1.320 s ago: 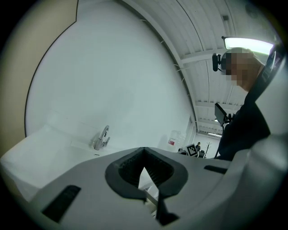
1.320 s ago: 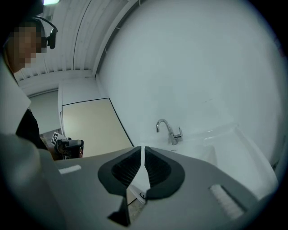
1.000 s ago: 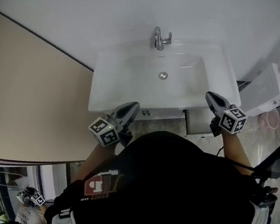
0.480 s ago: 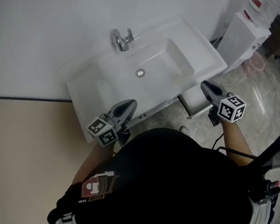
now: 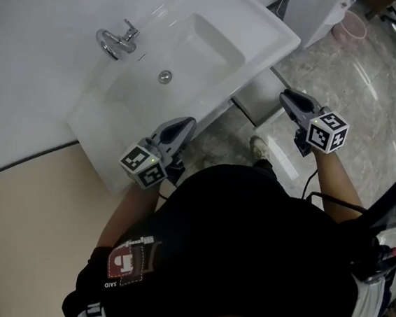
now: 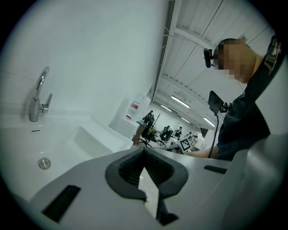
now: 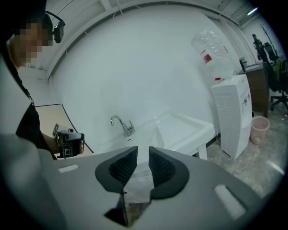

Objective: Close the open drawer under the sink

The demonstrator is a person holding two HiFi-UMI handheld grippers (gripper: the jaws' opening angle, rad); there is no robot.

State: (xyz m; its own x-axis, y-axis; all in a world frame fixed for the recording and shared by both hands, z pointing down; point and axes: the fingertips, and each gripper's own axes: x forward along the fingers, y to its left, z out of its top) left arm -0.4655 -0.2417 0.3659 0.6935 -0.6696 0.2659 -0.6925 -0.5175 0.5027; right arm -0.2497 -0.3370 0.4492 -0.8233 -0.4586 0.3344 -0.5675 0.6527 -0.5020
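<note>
A plain white drawer is seen pulled out from beneath the right end of the white sink, just beside the right gripper. Its front is turned toward the lower right of the head view, out over the marble floor; its long axis cannot be judged, the rest being hidden under the basin. The right gripper's jaws have just been opening and are held slightly apart, nothing between them. The left gripper is closed and empty at the basin's front edge. Since a second ago, the sink has swung diagonally across the view, its faucet shifted to the upper left.
</note>
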